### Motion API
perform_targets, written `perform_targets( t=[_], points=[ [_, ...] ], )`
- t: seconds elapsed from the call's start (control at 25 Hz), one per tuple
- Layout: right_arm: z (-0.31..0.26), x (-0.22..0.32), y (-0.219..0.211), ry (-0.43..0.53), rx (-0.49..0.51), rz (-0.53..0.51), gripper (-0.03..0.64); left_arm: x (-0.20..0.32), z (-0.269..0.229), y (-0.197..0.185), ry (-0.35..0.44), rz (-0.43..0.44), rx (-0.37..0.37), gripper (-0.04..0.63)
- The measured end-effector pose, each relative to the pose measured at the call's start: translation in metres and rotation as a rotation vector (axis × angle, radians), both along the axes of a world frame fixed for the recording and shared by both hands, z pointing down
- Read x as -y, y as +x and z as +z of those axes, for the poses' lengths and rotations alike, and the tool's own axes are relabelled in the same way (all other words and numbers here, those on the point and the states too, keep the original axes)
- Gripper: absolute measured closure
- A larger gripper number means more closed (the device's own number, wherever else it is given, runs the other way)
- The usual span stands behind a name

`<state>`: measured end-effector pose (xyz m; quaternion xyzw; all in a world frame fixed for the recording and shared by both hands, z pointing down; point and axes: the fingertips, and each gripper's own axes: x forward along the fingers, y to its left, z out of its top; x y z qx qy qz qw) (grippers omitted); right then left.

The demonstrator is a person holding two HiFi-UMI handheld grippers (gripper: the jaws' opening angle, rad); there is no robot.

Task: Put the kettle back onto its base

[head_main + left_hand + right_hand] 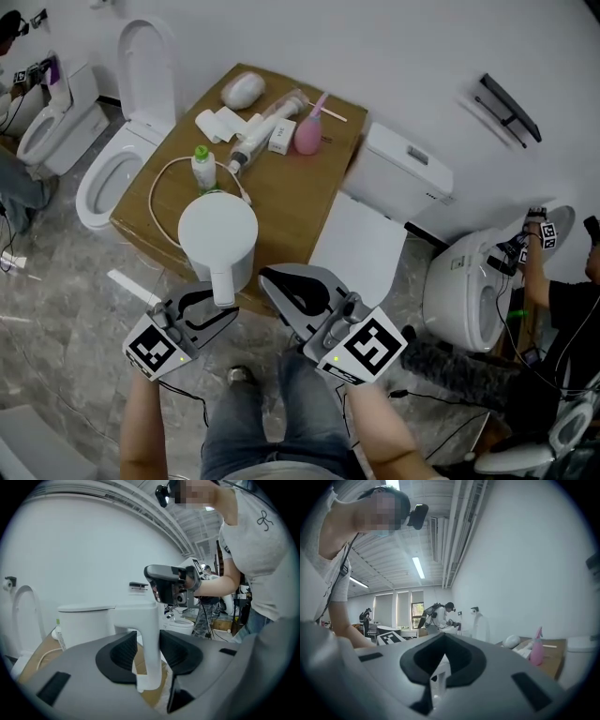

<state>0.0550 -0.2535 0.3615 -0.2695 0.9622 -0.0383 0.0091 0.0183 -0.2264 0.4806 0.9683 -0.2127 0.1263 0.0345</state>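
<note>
Currently kettle handle (148, 620) between jaws of released left tool (147, 648); right tool (443, 639) clenched, empty.

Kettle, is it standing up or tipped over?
Standing up. The kettle has its lid facing up, and its handle runs straight up and down inside the open left claw.

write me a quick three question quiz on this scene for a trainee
1. True or false: the kettle stands on the floor.
2. What is between the fingers of the left gripper? A the kettle's handle; B the cord; C nothing.
3. Fill in: the spray bottle on the cardboard box is ___ in colour.
Key: 1 false, it stands on the cardboard box; 2 A; 3 pink.
</note>
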Motion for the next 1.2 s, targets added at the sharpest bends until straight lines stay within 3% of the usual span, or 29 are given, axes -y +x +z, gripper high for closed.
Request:
perform_targets(
  t=[0.16,0.28,0.32,0.4,0.56,0.8,1.0,1.2],
  points=[
    [-0.003,-0.008,-0.004,-0.002,-0.009,0.014,0.609,-0.004,-0.008,-0.022,0.015,-0.041,-0.012,0.449],
    [-0.008,-0.016,-0.011,-0.003,-0.011,0.023,0.609,-0.007,-0.028,-0.046,0.024,-0.109,-0.072,0.451],
    [-0.011,-0.02,-0.015,-0.002,-0.009,0.026,0.609,-0.009,-0.036,-0.053,0.031,-0.127,-0.09,0.461],
    [-0.016,-0.028,-0.025,-0.003,-0.007,0.025,0.609,-0.015,-0.055,-0.062,0.049,-0.144,-0.118,0.55],
    [-0.032,-0.046,-0.048,0.01,0.003,0.017,0.609,-0.033,-0.097,-0.071,0.086,-0.138,-0.164,0.586],
    [-0.049,-0.079,-0.075,0.053,-0.01,0.005,0.609,-0.056,-0.133,-0.083,0.105,-0.185,-0.114,0.586],
    [-0.06,-0.1,-0.084,0.075,-0.012,0.012,0.609,-0.075,-0.157,-0.086,0.155,-0.168,-0.105,0.586],
    [-0.066,-0.114,-0.091,0.079,-0.008,0.001,0.609,-0.085,-0.166,-0.087,0.155,-0.176,-0.094,0.586]
  ],
)
